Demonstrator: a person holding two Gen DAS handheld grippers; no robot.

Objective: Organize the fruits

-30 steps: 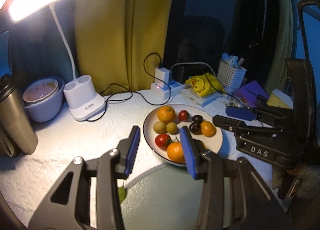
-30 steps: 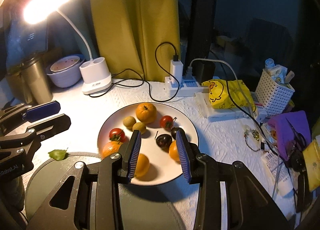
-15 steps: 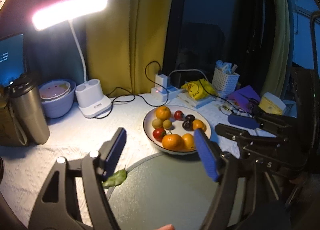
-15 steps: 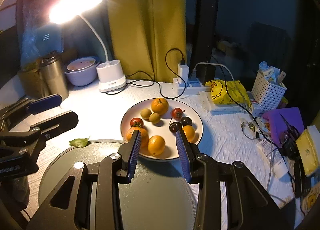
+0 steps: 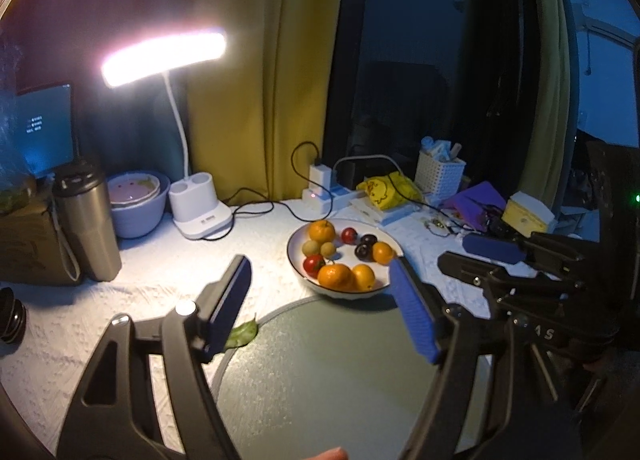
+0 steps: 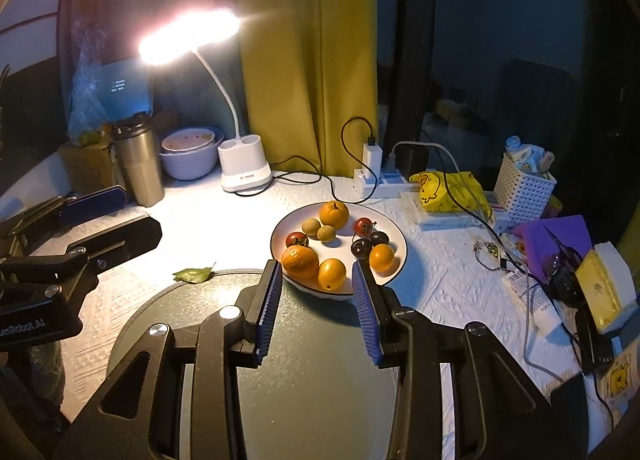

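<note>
A white plate (image 5: 382, 238) (image 6: 396, 236) holds several fruits: oranges (image 6: 300, 261), red tomatoes (image 6: 296, 239), dark cherries (image 6: 361, 248) and small brown longans (image 6: 311, 227). A dark round tray (image 5: 320, 372) (image 6: 320, 372) lies just in front of the plate with nothing on it. My left gripper (image 5: 320, 306) is wide open and empty above the tray. My right gripper (image 6: 316, 310) is open and empty over the tray's far edge, just short of the plate. It also shows in the left wrist view (image 5: 488, 256).
A lit desk lamp (image 5: 200, 215), a purple bowl (image 5: 136, 211) and a steel tumbler (image 5: 86, 219) stand at the back left. A power strip (image 6: 380, 183), yellow bag (image 6: 452, 191), white basket (image 6: 524, 187) and clutter fill the right. A green leaf (image 6: 194, 274) lies by the tray.
Both grippers have pulled back and up from the plate, so more of the table shows. My left gripper's jaws have opened much wider. The fruits have not moved.
</note>
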